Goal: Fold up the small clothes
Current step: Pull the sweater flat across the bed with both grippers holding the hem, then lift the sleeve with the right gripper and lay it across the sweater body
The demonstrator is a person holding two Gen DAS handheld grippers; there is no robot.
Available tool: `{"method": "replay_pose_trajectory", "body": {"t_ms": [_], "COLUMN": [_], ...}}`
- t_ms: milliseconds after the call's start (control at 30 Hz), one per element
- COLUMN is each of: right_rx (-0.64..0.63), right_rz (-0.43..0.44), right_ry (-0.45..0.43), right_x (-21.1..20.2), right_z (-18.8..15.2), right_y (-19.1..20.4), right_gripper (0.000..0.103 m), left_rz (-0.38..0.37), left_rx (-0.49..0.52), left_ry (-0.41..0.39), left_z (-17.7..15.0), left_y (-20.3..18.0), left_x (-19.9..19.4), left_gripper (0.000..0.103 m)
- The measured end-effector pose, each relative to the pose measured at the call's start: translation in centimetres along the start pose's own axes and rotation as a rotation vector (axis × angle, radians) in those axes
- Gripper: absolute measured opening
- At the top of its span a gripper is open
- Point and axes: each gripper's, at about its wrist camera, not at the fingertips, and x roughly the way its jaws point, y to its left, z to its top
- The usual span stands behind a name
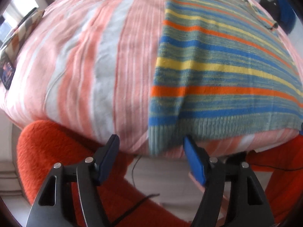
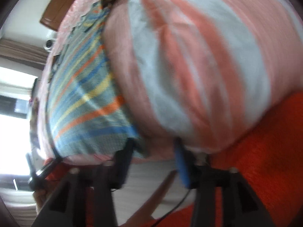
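At the near edge of the bed (image 1: pixel 79 71), both claws hang spread and empty: the left claw (image 1: pixel 151 147) straddles the ribbed hem at the sweater's near left corner, and the right claw (image 2: pixel 153 151) sits just off its near right corner, though that view is blurred. The striped knit sweater (image 1: pixel 217 75) lies flat on the bed's right part, running back toward the far edge. It looks soft, light and floppy, likely stretchy; pinching the thick ribbed hem corners should hold best.

Left gripper (image 1: pixel 151 141) gapes wide and empty; right gripper (image 2: pixel 154 147) likewise spread, blurred
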Motion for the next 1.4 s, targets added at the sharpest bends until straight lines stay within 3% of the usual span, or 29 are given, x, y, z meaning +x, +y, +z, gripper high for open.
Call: {"method": "replay_pose_trajectory", "body": {"t_ms": [100, 200, 267, 367, 533, 667, 833, 900, 967, 1033, 1100, 1233, 1400], "right_rx": [0.025, 0.024, -0.016, -0.109, -0.389, -0.76, -1.006, -1.04, -1.02, -0.924, -0.824, -0.65, -0.443], "right_rz": [-0.075, -0.17, -0.22, -0.246, -0.214, -0.25, -0.245, -0.253, -0.297, -0.31, -0.256, -0.188, -0.262], "right_ry": [-0.045, -0.213, -0.352, -0.454, -0.452, -0.45, -0.333, -0.283, -0.248, -0.191, -0.21, -0.332, -0.477], "right_x": [-1.7, -5.4, -8.0, -9.4, -8.1, -5.8, 0.9, 4.0, 7.6, 10.0, 9.6, 3.8, -4.2], "right_z": [-0.3, -0.4, -0.3, 0.0, 2.7, 7.6, 13.8, 15.9, 18.5, 21.1, 22.5, 24.6, 27.2], "right_y": [-0.9, -0.8, 0.5, 2.9, 8.7, 14.9, 21.0, 22.9, 23.7, 23.1, 22.0, 17.8, 9.0], "right_gripper": [0.053, 0.055, 0.063, 0.068, 0.068, 0.068, 0.067, 0.067, 0.06, 0.029, 0.005, 0.005, 0.005], "left_rz": [0.014, 0.03, 0.03, 0.046, 0.141, 0.185, 0.224, 0.23, 0.237, 0.241, 0.233, 0.207, 0.184], "left_rx": [-0.03, -0.076, -0.109, -0.099, -0.156, -0.226, -0.241, -0.241, -0.23, -0.22, -0.22, -0.232, -0.255], "left_ry": [-0.078, -0.206, -0.302, -0.378, -0.474, -0.49, -0.48, -0.486, -0.476, -0.465, -0.461, -0.444, -0.422], "left_z": [-1.4, -1.3, -0.7, 1.5, 2.9, 1.8, 1.2, 1.3, 1.4, 1.5, 1.5, 1.8, 2.0], "left_y": [2.7, 4.6, 5.2, 4.9, 4.3, 4.0, 4.4, 4.3, 4.2, 4.1, 4.1, 4.3, 4.5], "left_x": [-3.5, -7.2, -9.4, -9.7, -8.2, -5.2, -4.1, -4.1, -3.8, -3.6, -3.5, -3.1, -2.8], "left_gripper": [0.073, 0.085, 0.09, 0.093, 0.094, 0.094, 0.094, 0.094, 0.094, 0.094, 0.094, 0.094, 0.094]}}
